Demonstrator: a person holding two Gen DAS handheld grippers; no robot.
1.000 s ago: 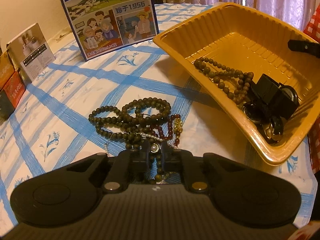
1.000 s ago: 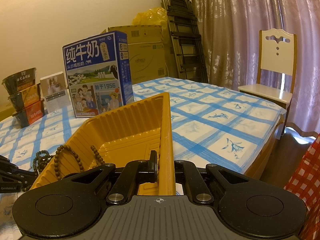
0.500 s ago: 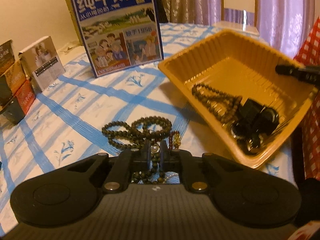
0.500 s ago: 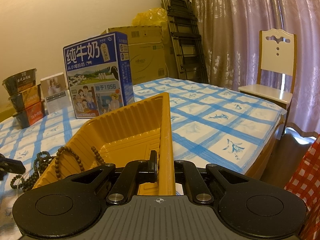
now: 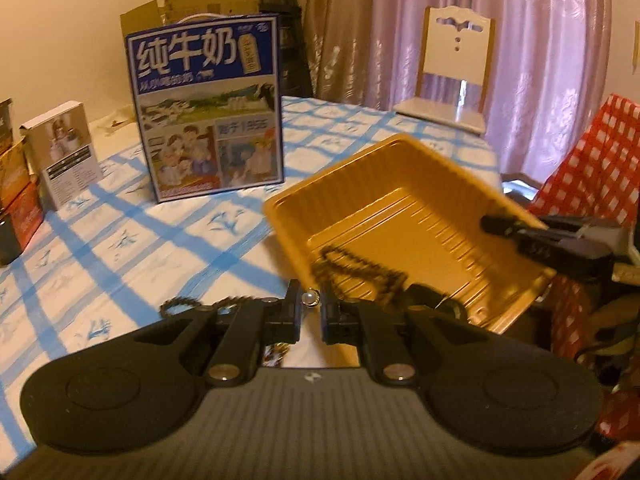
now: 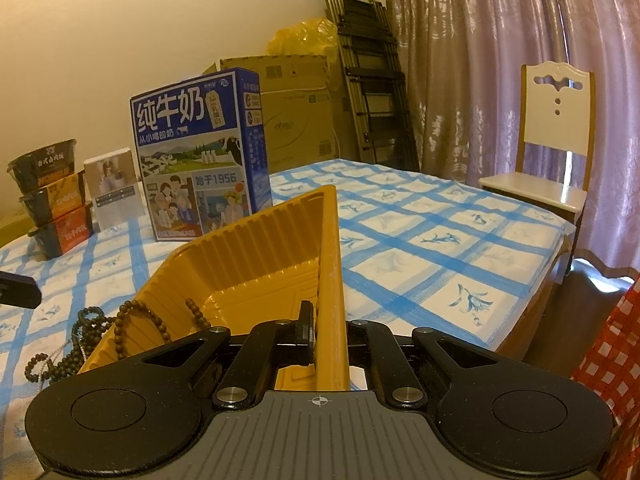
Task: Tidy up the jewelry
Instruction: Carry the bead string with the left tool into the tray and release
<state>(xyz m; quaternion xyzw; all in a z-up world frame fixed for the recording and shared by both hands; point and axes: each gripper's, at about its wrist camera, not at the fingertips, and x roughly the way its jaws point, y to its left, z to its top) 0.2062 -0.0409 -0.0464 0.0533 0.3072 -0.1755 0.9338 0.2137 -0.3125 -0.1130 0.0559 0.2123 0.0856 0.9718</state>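
**Carry the pearl strand over the rim without snagging**

While my right tongs (image 6: 326, 336) stay pinched on the near wall of the tray (image 6: 256, 248), holding it tipped, my left tongs (image 5: 310, 312) are nearly closed on a pearl (image 5: 309, 297) and what hangs below it; I judge it to be a thin strand, though blur hides most of it. From the left camera the tray sits at about 2 o'clock, with a dark bead necklace (image 5: 360, 268) and some black pieces I cannot identify already inside. More dark beads (image 6: 76, 340) lie on the tabletop (image 5: 120, 240) just outside the tray's left wall, at about 9 o'clock in the right camera.

To do this well, I should lift until the strand hangs free of the loose beads, since they may be tangled. Then swing toward 2 o'clock, clear the rim, lower into the bare floor, and only then part the left tongs. My right should keep the tray steady.
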